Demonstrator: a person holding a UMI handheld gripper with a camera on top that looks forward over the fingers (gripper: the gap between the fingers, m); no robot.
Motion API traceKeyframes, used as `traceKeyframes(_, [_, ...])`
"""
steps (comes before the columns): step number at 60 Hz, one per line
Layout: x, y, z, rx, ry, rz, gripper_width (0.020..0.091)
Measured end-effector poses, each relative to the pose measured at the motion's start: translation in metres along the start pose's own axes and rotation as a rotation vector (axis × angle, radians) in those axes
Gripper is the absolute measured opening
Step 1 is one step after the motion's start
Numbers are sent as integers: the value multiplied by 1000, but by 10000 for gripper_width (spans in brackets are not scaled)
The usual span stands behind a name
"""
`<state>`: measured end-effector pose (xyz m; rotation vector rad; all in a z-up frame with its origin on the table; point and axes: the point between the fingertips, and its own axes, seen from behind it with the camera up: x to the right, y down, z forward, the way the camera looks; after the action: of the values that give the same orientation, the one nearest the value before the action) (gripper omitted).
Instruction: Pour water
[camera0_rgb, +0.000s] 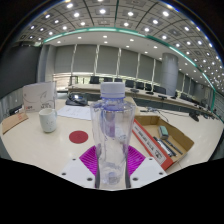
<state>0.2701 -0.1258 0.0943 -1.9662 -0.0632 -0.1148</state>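
A clear plastic water bottle (112, 135) with a pale blue cap stands upright between my fingers, lifted close in front of the camera. My gripper (112, 168) is shut on the bottle's lower body, the magenta pads (86, 160) pressing on both sides. Beyond and to the left, a white cup (48, 120) stands on the table. A red round coaster (79, 137) lies on the table just left of the bottle.
A flat box with orange and red packets (157, 139) lies to the right of the bottle. A white card stand (39, 97) and a dark device (76, 99) sit farther back. The white table (30, 145) stretches to the left, office desks beyond.
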Motion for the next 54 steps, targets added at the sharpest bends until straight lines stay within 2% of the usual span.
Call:
traceKeyframes(10, [9, -33, 2, -7, 83, -95, 340])
traceKeyframes(19, [1, -89, 13, -10, 183, -308, 341])
traceKeyframes(30, [-40, -171, 45, 29, 296, -702, 341])
traceKeyframes(37, [-86, -207, 69, 54, 354, -1000, 340])
traceKeyframes(54, [-167, -211, 131, 67, 409, -1741, 339])
